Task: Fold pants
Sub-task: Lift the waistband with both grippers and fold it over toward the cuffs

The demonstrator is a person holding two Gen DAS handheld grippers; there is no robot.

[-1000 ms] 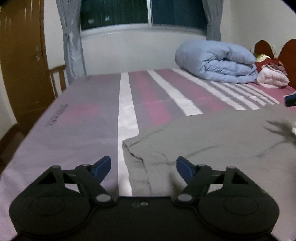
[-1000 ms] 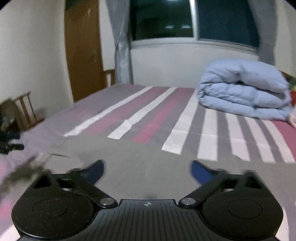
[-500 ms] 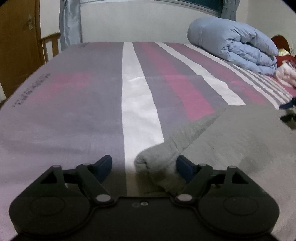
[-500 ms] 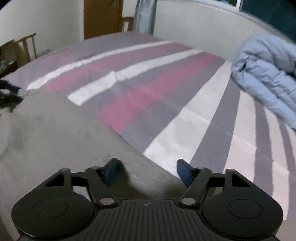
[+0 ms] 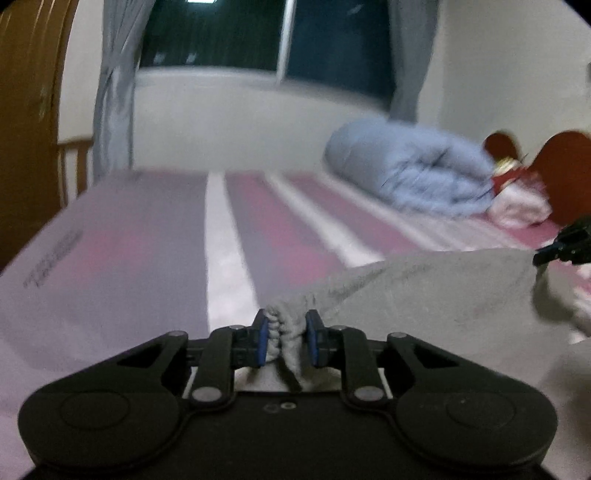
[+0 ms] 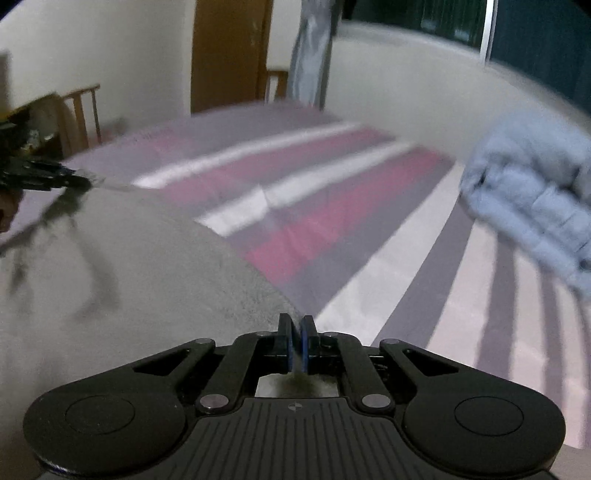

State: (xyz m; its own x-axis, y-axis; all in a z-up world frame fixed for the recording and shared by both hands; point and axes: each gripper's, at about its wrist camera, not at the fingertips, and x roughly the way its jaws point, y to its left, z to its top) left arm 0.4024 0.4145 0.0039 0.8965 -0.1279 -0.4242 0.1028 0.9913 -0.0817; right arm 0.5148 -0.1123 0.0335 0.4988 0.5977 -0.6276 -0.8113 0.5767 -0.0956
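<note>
Grey pants lie on a striped pink, grey and white bed. My left gripper is shut on a bunched corner of the pants and holds it raised off the bed. My right gripper is shut on the thin edge of the pants, which stretch away to the left. Each gripper shows at the edge of the other's view: the right gripper in the left wrist view and the left gripper in the right wrist view. The cloth hangs taut between them.
A rolled blue duvet lies at the far right of the bed, with pink clothes and a red headboard beside it. A wooden door, chairs and a curtained window stand beyond the bed.
Both grippers were open over the pants' edge. Both have since closed on the cloth and lifted it, and the views have tilted up.
</note>
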